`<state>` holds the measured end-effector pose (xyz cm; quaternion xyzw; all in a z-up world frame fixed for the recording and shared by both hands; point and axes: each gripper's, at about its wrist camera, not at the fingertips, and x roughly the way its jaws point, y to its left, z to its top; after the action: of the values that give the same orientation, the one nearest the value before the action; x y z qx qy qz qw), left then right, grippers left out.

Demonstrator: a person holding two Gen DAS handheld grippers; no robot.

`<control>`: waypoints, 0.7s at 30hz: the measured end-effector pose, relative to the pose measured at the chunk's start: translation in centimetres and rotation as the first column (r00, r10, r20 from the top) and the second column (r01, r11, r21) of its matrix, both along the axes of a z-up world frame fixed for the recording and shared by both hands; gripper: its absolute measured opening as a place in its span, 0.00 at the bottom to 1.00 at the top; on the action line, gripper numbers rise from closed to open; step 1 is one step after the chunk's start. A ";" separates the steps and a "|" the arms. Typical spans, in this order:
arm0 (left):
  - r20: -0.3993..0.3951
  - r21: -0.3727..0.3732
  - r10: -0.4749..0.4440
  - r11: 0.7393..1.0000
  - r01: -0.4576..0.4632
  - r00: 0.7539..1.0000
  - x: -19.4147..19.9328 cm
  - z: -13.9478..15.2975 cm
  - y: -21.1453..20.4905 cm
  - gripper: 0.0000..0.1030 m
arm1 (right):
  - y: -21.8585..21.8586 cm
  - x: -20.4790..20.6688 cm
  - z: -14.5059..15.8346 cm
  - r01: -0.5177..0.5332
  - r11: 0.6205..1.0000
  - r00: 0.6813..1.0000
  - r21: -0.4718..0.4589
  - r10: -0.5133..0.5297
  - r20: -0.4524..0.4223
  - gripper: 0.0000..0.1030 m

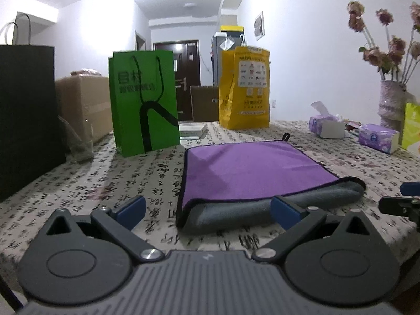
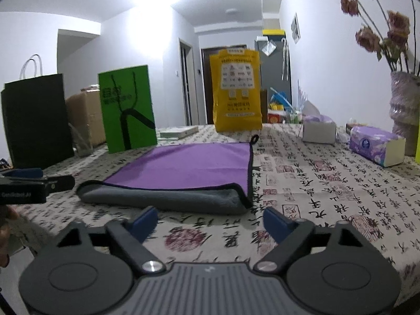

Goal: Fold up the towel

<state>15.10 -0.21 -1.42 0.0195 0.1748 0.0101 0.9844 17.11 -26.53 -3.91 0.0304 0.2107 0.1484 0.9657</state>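
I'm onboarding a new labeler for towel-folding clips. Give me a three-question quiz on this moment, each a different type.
1. True or false: the towel already lies folded once, purple side up, with its grey side showing along the near fold.
2. Multiple choice: the left tongs and right tongs are
A) both open, clear of the towel
B) both shut on the towel
C) one open, one shut on the towel
3. Fill in: the towel's small hanging loop points toward the ____ bag at the far side of the table.

Key: 1 true; 2 A; 3 yellow.
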 end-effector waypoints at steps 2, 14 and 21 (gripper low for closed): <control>-0.011 -0.003 0.004 1.000 -0.004 1.000 1.6 -0.2 0.3 0.93 | -0.1 1.4 -0.1 0.000 1.000 1.000 -0.011 0.000 -0.006 0.73; -0.201 -0.051 -0.031 0.998 0.021 0.979 7.1 -1.7 2.6 0.09 | -0.5 10.2 -0.9 -0.043 0.999 0.990 -0.031 0.039 -0.134 0.28; -0.169 -0.054 -0.030 0.998 0.021 0.985 7.0 -1.3 3.1 0.05 | 0.6 10.8 -1.1 -0.083 0.993 0.988 -0.078 0.071 -0.139 0.05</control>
<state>22.07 2.89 -2.76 -0.0033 0.2579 -0.0086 0.9661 27.92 -25.95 -5.05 -0.0084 0.2830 0.1742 0.9431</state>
